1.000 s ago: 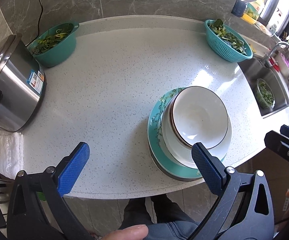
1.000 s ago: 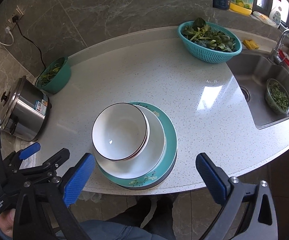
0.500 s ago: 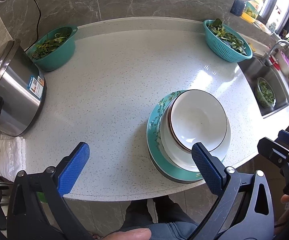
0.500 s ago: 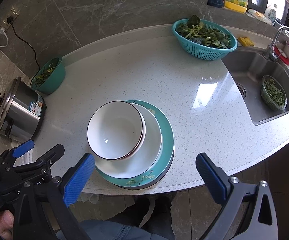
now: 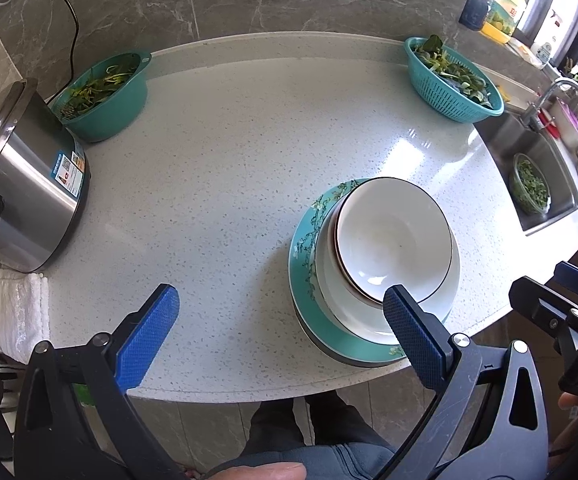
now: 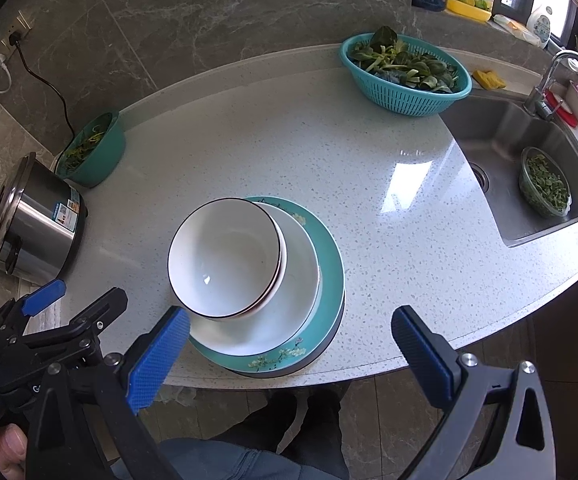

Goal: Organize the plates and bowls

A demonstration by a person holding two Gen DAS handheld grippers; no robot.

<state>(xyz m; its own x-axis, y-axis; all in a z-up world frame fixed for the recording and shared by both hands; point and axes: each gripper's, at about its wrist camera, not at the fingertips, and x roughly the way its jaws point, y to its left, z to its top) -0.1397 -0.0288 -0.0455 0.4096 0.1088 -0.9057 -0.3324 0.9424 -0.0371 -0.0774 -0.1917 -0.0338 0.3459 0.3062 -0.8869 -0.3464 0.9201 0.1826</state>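
A stack stands near the front edge of the white counter: a white bowl [image 5: 393, 244] [image 6: 225, 256] with a dark rim nested in another bowl, on a white plate [image 5: 329, 280] [image 6: 301, 280], on a teal floral plate [image 5: 305, 240] [image 6: 331, 268]. My left gripper [image 5: 285, 332] is open and empty, held above the counter's front edge left of the stack. My right gripper [image 6: 293, 348] is open and empty, above the front edge just before the stack. Each gripper also shows at the edge of the other's view.
A steel rice cooker [image 5: 21, 184] [image 6: 29, 220] stands at the left, a teal bowl of greens [image 5: 101, 96] [image 6: 93, 148] behind it. A teal colander of greens [image 5: 453, 80] [image 6: 405, 76] sits back right. The sink [image 6: 529, 168] holds a container of greens [image 6: 545, 188].
Both grippers have drawn back and risen a little from the stack, so the counter looks smaller. The stack has not moved. Both stay open.
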